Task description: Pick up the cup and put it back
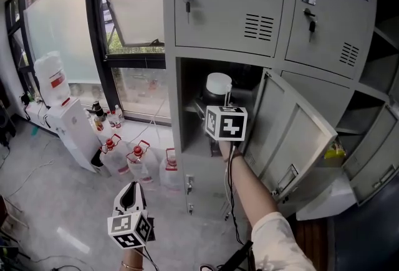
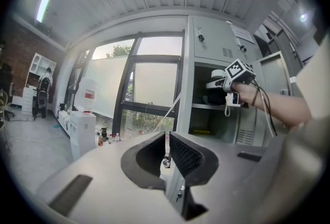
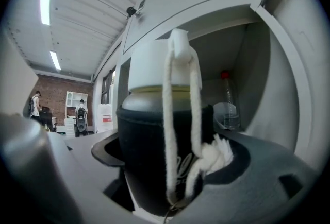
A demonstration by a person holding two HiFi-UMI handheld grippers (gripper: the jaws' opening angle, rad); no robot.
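Note:
The cup (image 1: 219,84) has a white lid, a black sleeve and a white cord loop. It is held upright at the mouth of the open grey locker compartment (image 1: 193,114). My right gripper (image 1: 219,106) is shut on it from the front. In the right gripper view the cup (image 3: 149,140) fills the space between the jaws of the right gripper (image 3: 165,153), with the cord hanging down its front. My left gripper (image 1: 129,196) hangs low over the floor, far from the locker, with its jaws together and nothing between them. The left gripper view shows the left gripper (image 2: 166,152) and the cup (image 2: 218,73) in the distance.
The locker door (image 1: 293,133) swings open to the right of my arm. A clear plastic bottle (image 3: 227,107) stands deeper in the compartment. Several water jugs (image 1: 140,161) and a water dispenser (image 1: 62,114) stand on the floor by the window. A yellow object (image 1: 335,152) lies in a lower right compartment.

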